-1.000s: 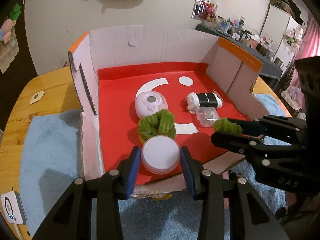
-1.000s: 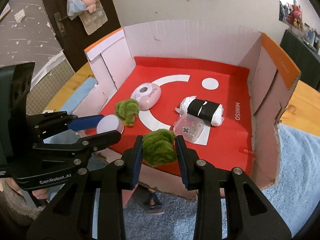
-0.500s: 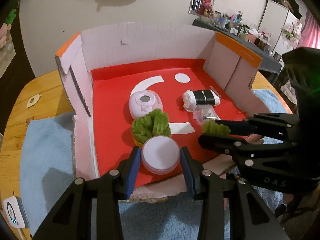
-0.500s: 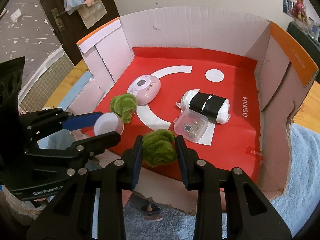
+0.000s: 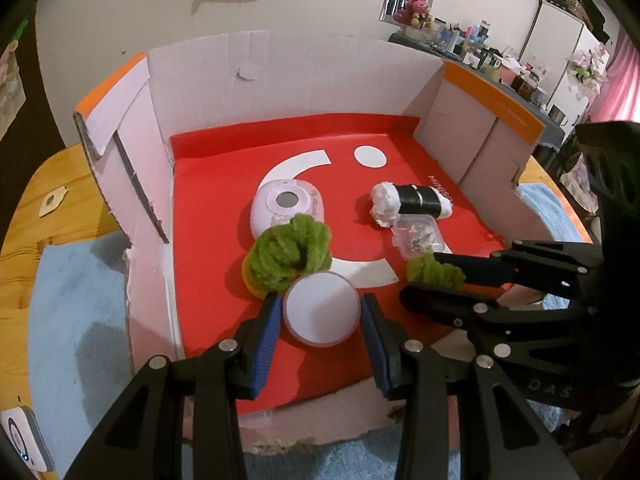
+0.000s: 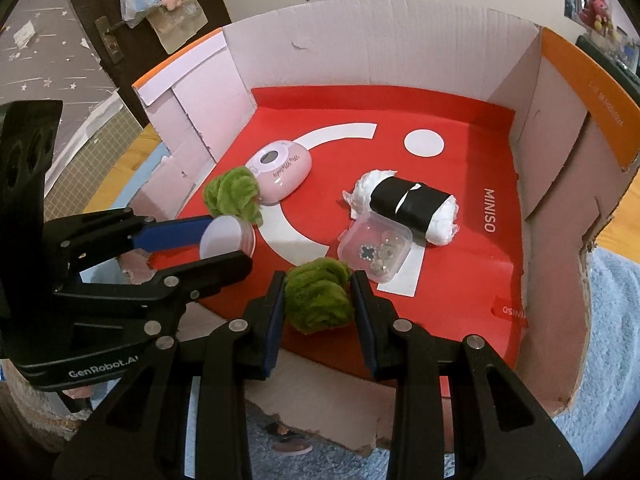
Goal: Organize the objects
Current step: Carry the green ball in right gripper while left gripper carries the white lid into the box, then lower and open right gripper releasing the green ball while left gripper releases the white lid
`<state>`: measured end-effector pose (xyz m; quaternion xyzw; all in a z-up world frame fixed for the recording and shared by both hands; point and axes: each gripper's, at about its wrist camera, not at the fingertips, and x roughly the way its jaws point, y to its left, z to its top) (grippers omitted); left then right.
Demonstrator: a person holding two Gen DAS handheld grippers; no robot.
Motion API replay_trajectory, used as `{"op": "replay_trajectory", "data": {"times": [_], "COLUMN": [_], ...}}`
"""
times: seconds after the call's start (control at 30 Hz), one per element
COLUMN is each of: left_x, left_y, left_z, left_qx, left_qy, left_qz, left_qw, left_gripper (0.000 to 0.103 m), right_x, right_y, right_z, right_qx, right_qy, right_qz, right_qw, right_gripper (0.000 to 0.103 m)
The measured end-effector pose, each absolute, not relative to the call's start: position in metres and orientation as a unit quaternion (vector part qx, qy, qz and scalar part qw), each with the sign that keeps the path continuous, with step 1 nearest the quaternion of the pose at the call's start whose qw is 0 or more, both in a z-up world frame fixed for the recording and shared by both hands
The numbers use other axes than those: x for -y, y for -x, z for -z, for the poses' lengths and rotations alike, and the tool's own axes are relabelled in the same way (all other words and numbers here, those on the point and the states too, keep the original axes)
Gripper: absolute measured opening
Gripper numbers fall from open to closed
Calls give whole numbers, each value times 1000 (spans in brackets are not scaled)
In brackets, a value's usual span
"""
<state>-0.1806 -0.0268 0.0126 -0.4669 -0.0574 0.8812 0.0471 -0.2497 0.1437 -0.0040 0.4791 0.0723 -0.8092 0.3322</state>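
A cardboard box (image 5: 280,64) with a red floor lies in front of both grippers. My left gripper (image 5: 320,304) is shut on a round pink jar with a white lid (image 5: 320,312), held low over the front left of the red floor. My right gripper (image 6: 318,284) is shut on a green fuzzy ball (image 6: 318,300) just inside the box's front edge. On the floor lie a second green fuzzy ball (image 5: 290,256) on something yellow, a pink oval device (image 5: 286,204), a white roll with a black band (image 5: 412,202) and a small clear plastic case (image 5: 418,236).
The box stands on a blue towel (image 5: 72,300) over a wooden table (image 5: 48,208). Its front wall (image 5: 320,428) is torn low; the side and back walls stand high. A small white device (image 5: 24,444) lies at the near left. The far half of the red floor (image 6: 460,184) is bare.
Both grippers have edged a little further in over the box's front edge, each keeping its hold. Nothing inside the box has moved.
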Motion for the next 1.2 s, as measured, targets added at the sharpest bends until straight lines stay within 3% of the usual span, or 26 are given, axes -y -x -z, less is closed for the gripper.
{"op": "replay_trajectory", "data": {"times": [1.2], "left_x": [35], "left_y": [205], "left_z": [-7], "left_qx": [73], "left_qy": [457], "left_qz": [-886], "left_qw": [35], "left_gripper": [42], "right_x": [-152], "right_y": [272], "right_z": [5], "right_qx": [-88], "right_qy": [-458], "right_qz": [836], "right_qw": [289], "right_gripper": [31]}}
